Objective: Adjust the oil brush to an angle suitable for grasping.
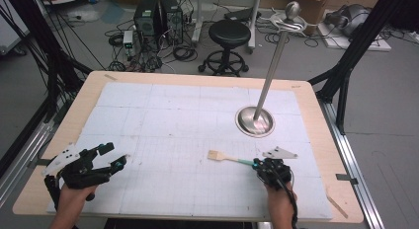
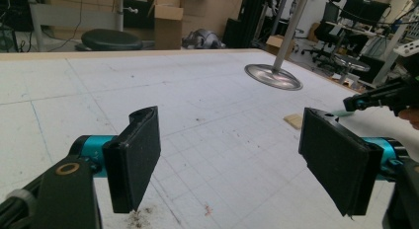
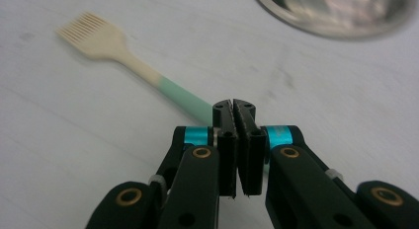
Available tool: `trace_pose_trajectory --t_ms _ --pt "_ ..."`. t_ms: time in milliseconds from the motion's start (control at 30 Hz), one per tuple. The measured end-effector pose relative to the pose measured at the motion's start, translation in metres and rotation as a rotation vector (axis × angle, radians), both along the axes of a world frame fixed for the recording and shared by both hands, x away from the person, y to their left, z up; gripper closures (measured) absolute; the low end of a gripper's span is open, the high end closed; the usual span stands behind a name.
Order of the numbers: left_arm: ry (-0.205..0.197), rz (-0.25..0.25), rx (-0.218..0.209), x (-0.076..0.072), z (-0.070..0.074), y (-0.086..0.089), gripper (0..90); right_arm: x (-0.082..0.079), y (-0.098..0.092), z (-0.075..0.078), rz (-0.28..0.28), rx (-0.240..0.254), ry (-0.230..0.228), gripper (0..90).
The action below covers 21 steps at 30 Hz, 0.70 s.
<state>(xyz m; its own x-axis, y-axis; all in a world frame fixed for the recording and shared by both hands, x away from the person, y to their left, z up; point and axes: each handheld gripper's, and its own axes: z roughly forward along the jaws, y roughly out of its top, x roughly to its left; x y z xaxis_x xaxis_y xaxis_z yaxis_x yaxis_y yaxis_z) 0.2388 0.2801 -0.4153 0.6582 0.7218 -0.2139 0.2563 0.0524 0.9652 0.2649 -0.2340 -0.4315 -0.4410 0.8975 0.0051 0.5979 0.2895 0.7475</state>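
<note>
A silicone brush (image 1: 222,156) with a cream head and a teal handle lies on the white gridded mat (image 1: 173,120), right of centre. My right gripper (image 1: 257,165) is shut on the end of that handle. In the right gripper view the pads (image 3: 233,108) meet on the teal handle, and the brush (image 3: 113,46) stretches away to the upper left. My left gripper (image 1: 116,157) rests at the mat's left edge, open and holding nothing. Its two black pads (image 2: 230,160) stand wide apart over bare mat. The brush head (image 2: 295,121) shows past its right pad.
A metal stand (image 1: 255,121) with a round base and a tall slanted pole rises just beyond the brush. A grey three-cornered plate (image 1: 279,153) lies by my right hand. A wooden stick (image 1: 337,205) lies at the table's near right corner. A stool (image 1: 229,34) stands beyond the table.
</note>
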Motion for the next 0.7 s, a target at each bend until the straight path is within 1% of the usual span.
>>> trace_pose_trajectory --t_ms 33,67,100,200,267,300,333,400,433,533,667,700 --pt "-0.002 0.001 0.002 0.000 0.000 0.001 24.4 0.000 0.000 0.000 0.000 0.000 0.000 87.9" --pt "-0.003 0.000 0.002 0.000 0.000 0.001 24.5 0.004 0.008 0.000 0.018 0.008 -0.005 87.9" --pt "-0.003 -0.001 0.002 0.000 0.000 0.001 24.5 0.014 0.025 0.000 0.037 0.011 0.000 87.8" --pt "0.002 0.000 -0.002 0.001 0.000 0.002 24.5 0.027 0.046 -0.001 0.066 0.004 0.002 87.8" --pt "0.001 0.002 0.000 0.001 -0.001 0.003 24.5 0.035 0.057 -0.002 0.078 -0.004 0.019 87.5" --pt "0.001 0.002 0.000 0.001 -0.001 0.003 24.5 0.035 0.057 -0.002 0.078 -0.004 0.019 87.5" --pt "0.002 0.002 -0.001 0.001 -0.001 0.003 24.5 0.042 0.063 -0.004 0.083 -0.016 0.038 87.5" --pt "0.002 -0.002 0.000 0.001 -0.001 0.003 24.6 0.046 0.066 -0.008 0.087 -0.012 0.055 87.5" --pt "0.002 -0.002 0.000 0.001 -0.001 0.003 24.5 0.046 0.066 -0.008 0.087 -0.012 0.055 87.5" --pt "0.006 -0.003 0.000 0.001 -0.001 0.002 24.6 0.045 0.066 -0.009 0.089 0.021 0.081 88.2" --pt "0.008 -0.004 0.001 0.001 -0.001 0.002 24.6 0.040 0.068 -0.008 0.140 0.031 0.101 88.9" --pt "0.006 -0.003 0.002 0.001 -0.001 0.002 24.6 0.040 0.068 -0.008 0.140 0.031 0.101 88.9"
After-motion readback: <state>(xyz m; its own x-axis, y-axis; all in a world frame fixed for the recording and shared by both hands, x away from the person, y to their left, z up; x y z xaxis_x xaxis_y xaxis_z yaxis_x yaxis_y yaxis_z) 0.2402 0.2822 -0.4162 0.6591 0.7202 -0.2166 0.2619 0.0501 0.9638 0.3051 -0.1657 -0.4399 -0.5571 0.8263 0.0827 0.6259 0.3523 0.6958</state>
